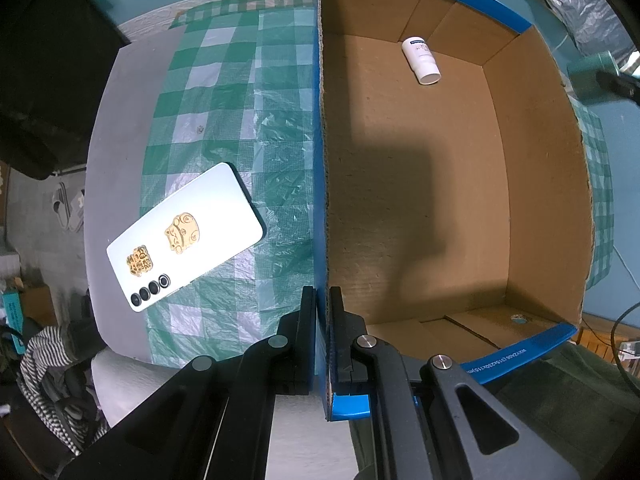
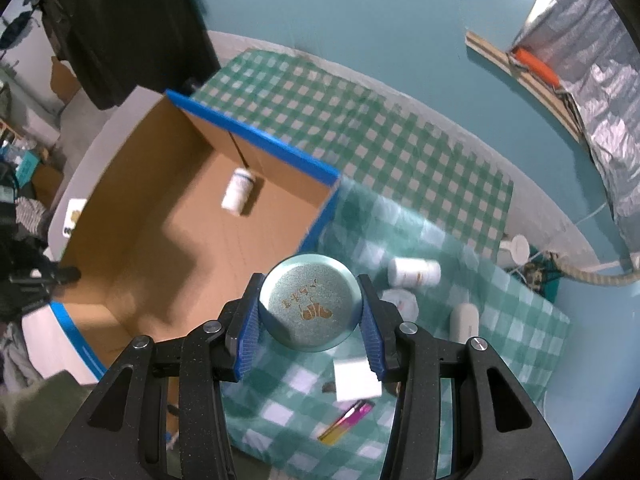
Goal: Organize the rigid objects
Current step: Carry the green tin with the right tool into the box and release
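My left gripper (image 1: 322, 300) is shut on the left wall of the open cardboard box (image 1: 320, 160), one finger inside and one outside. A white bottle (image 1: 421, 60) lies on its side at the box's far end. In the right wrist view, my right gripper (image 2: 310, 312) is shut on a round teal tin (image 2: 308, 306) with gold markings on its lid, held above the checked cloth just right of the box (image 2: 140, 220). The white bottle (image 2: 238, 192) shows inside the box here too. The right gripper with the tin also shows at the far right edge (image 1: 600, 74) of the left wrist view.
A white phone (image 1: 184, 236) with gold stickers lies face down on the green checked cloth (image 1: 240, 120) left of the box. Right of the box lie white bottles (image 2: 414, 272), a white case (image 2: 464, 322), a white square card (image 2: 356, 380) and a colourful lighter (image 2: 346, 420).
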The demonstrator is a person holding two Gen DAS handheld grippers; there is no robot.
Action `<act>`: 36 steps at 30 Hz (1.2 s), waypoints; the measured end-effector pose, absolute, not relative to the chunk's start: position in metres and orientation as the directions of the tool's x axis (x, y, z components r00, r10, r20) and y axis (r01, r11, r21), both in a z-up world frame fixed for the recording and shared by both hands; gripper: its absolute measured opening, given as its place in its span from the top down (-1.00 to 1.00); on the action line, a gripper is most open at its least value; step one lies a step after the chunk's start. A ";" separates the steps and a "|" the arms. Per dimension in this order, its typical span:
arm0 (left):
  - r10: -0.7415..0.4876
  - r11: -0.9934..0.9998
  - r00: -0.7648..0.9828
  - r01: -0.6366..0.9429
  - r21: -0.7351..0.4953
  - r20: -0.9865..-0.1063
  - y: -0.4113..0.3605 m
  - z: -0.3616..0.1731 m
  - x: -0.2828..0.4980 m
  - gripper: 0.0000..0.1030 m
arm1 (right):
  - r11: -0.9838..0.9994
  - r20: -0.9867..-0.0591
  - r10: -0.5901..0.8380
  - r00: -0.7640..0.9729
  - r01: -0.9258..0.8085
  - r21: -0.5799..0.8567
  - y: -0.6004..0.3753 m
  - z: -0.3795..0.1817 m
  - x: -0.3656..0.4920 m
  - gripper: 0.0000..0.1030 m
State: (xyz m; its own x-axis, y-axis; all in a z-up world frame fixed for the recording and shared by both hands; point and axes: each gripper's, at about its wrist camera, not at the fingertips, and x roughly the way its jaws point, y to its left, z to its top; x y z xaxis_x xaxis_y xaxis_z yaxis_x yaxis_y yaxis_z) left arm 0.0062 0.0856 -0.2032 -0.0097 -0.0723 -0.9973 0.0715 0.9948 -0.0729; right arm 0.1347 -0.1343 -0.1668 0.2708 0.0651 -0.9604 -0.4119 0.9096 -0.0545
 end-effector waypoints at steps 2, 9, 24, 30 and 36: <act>-0.072 0.995 -0.009 0.071 -0.073 -0.997 0.086 -0.203 0.006 0.90 | 0.903 -0.957 0.070 0.282 -0.425 -0.060 -0.126 -0.163 0.140 0.14; -0.073 0.995 -0.010 0.070 -0.074 -0.997 0.086 -0.203 0.006 0.90 | 0.887 -0.956 0.094 0.279 -0.459 -0.047 -0.101 -0.166 0.155 0.14; -0.070 0.995 -0.015 0.071 -0.071 -0.997 0.085 -0.202 0.008 0.90 | 0.879 -0.974 0.093 0.206 -0.477 -0.017 -0.080 -0.208 0.177 0.14; -0.069 0.995 -0.016 0.070 -0.070 -0.997 0.086 -0.202 0.009 0.90 | 0.882 -0.983 0.074 0.168 -0.471 -0.014 -0.079 -0.227 0.179 0.14; -0.065 0.995 -0.021 0.073 -0.066 -0.998 0.085 -0.203 0.007 0.90 | 0.889 -0.986 0.056 0.158 -0.457 -0.022 -0.082 -0.236 0.181 0.14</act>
State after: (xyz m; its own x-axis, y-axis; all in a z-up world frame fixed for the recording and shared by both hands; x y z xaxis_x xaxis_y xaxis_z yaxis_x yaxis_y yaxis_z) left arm 0.0074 0.0851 -0.2028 -0.0210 -0.0646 -0.9977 0.0730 0.9951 -0.0660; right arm 0.1812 -0.0825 -0.2357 0.1576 0.0561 -0.9859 -0.4568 0.8893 -0.0224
